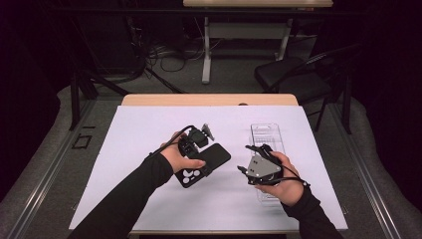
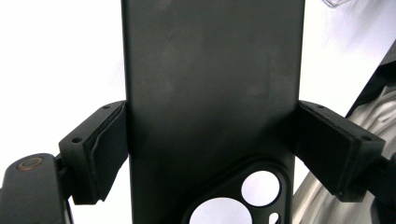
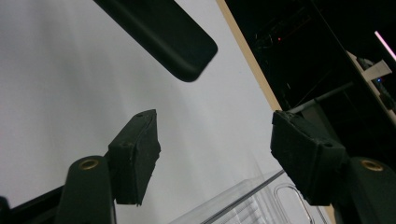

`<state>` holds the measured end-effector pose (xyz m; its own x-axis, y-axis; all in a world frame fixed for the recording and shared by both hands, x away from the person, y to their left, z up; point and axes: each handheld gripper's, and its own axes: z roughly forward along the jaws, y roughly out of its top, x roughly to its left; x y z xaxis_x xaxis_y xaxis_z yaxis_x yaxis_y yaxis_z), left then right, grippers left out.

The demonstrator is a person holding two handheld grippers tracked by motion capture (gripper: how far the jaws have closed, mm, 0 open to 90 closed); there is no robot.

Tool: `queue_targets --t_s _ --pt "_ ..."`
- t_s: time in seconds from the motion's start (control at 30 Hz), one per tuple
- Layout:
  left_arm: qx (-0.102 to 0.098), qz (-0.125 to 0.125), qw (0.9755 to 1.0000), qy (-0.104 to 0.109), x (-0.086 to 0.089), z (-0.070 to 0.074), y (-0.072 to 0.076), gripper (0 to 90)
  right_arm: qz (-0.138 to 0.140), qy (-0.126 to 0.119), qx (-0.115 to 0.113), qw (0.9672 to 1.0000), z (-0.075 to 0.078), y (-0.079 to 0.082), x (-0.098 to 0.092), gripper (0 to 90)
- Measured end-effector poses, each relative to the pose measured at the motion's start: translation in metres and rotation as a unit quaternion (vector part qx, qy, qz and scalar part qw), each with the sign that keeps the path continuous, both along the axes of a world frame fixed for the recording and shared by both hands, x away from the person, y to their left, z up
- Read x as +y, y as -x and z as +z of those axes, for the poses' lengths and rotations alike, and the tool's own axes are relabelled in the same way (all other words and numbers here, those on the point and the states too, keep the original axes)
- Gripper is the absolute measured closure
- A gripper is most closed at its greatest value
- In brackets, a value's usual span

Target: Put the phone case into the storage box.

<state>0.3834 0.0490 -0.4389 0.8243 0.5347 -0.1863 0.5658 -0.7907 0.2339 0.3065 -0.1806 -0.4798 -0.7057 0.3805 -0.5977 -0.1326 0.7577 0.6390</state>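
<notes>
My left gripper [image 1: 198, 162] is shut on a black phone case [image 1: 215, 157], left of the sheet's middle. In the left gripper view its pads [image 2: 109, 149] press both long edges of the case [image 2: 210, 84], just above the camera cutout. My right gripper [image 1: 259, 150] stands open at the right, over the near end of a clear plastic case [image 1: 266, 133]. In the right gripper view its jaws [image 3: 215, 135] hold nothing; the clear case [image 3: 243, 200] lies below them and a rounded corner of the black case [image 3: 168, 37] shows farther off.
A white sheet [image 1: 144, 134] covers the wooden table [image 1: 209, 99]. Beyond the far edge, on the dark floor, stand a black chair [image 1: 293, 74], another table's legs [image 1: 206, 50] and cables.
</notes>
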Motion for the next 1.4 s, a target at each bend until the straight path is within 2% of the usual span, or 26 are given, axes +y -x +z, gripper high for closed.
queue_targets --t_s 0.17,0.2,0.23,0.27,0.33,0.37,0.4,0.43,0.53,0.6,0.63,0.67,0.7,0.73,0.83,0.9,0.93,0.97,1.0,1.1,1.17,1.2,1.23,1.33,1.37,1.4 --pt "0.002 -0.007 1.0000 -0.001 -0.003 -0.001 0.002 14.2 0.013 0.027 -0.012 0.9995 -0.004 0.006 0.007 32.8" --pt "0.003 -0.008 1.0000 -0.002 -0.003 -0.001 0.002 14.2 0.025 0.033 -0.025 0.9988 -0.005 0.006 0.009 32.9" --pt "0.004 -0.009 1.0000 -0.003 -0.003 -0.001 0.002 14.2 0.025 0.039 -0.026 0.9986 -0.005 0.006 0.009 32.9" --pt "0.004 -0.009 0.9999 -0.003 -0.004 -0.001 0.002 14.2 0.019 0.033 -0.019 0.9991 -0.006 0.008 0.010 33.0" --pt "0.004 -0.010 0.9999 -0.004 -0.004 -0.001 0.003 14.2 0.033 0.044 -0.028 0.9981 -0.005 0.008 0.011 33.5" --pt "0.004 -0.010 0.9999 -0.004 -0.004 -0.001 0.003 14.2 0.025 0.042 -0.021 0.9986 -0.006 0.010 0.011 33.8" --pt "0.005 -0.011 0.9999 -0.004 -0.004 -0.001 0.003 14.2 0.038 0.048 -0.034 0.9975 -0.005 0.009 0.012 34.3" --pt "0.006 -0.012 0.9999 -0.005 -0.004 -0.001 0.003 14.2 0.034 0.044 -0.031 0.9979 -0.006 0.010 0.012 34.7" --pt "0.007 -0.014 0.9999 -0.004 -0.004 -0.001 0.004 14.2 0.038 0.057 -0.038 0.9969 -0.005 0.011 0.013 35.4" --pt "0.007 -0.015 0.9998 -0.005 -0.005 -0.001 0.005 14.2 0.037 0.057 -0.039 0.9969 -0.006 0.013 0.014 36.0" --pt "0.008 -0.016 0.9998 -0.005 -0.005 -0.002 0.005 14.2 0.044 0.065 -0.044 0.9959 -0.006 0.012 0.014 36.4" --pt "0.008 -0.016 0.9998 -0.006 -0.005 -0.002 0.005 14.2 0.041 0.063 -0.045 0.9962 -0.006 0.013 0.014 36.6" --pt "0.010 -0.016 0.9998 -0.005 -0.005 -0.002 0.005 14.2 0.047 0.079 -0.051 0.9945 -0.005 0.013 0.014 36.6" --pt "0.012 -0.015 0.9998 -0.004 -0.005 -0.002 0.005 14.2 0.052 0.076 -0.056 0.9942 -0.005 0.013 0.015 36.7" --pt "0.014 -0.015 0.9998 -0.006 -0.005 -0.002 0.005 14.2 0.060 0.088 -0.063 0.9924 -0.005 0.015 0.016 36.5" --pt "0.014 -0.013 0.9998 -0.005 -0.005 -0.002 0.005 14.2 0.055 0.084 -0.063 0.9930 -0.007 0.018 0.018 36.3" --pt "0.017 -0.012 0.9998 -0.005 -0.005 -0.002 0.005 14.2 0.064 0.098 -0.071 0.9906 -0.005 0.017 0.018 36.2" --pt "0.019 -0.012 0.9998 -0.002 -0.005 -0.002 0.005 14.2 0.056 0.094 -0.065 0.9919 -0.007 0.019 0.019 36.2" --pt "0.021 -0.011 0.9997 -0.001 -0.005 -0.002 0.005 14.2 0.067 0.099 -0.072 0.9902 -0.007 0.018 0.019 36.3" --pt "0.026 -0.012 0.9996 -0.001 -0.006 -0.003 0.005 14.2 0.074 0.109 -0.077 0.9884 -0.007 0.018 0.021 36.5" --pt "0.028 -0.013 0.9995 -0.002 -0.007 -0.003 0.005 14.2 0.076 0.112 -0.080 0.9875 -0.008 0.019 0.022 37.0" --pt "0.029 -0.013 0.9995 -0.004 -0.007 -0.004 0.005 14.2 0.075 0.103 -0.078 0.9888 -0.010 0.019 0.022 37.4" --pt "0.028 -0.013 0.9995 -0.003 -0.008 -0.004 0.005 14.2 0.079 0.113 -0.083 0.9870 -0.009 0.019 0.022 37.8" --pt "0.032 -0.014 0.9994 -0.003 -0.009 -0.005 0.006 14.3 0.085 0.119 -0.087 0.9854 -0.009 0.019 0.023 38.9" --pt "0.031 -0.015 0.9994 -0.003 -0.010 -0.005 0.006 14.2 0.078 0.113 -0.081 0.9873 -0.011 0.020 0.023 39.4" --pt "0.032 -0.016 0.9993 -0.004 -0.010 -0.005 0.006 14.3 0.078 0.114 -0.081 0.9871 -0.011 0.020 0.023 40.0"
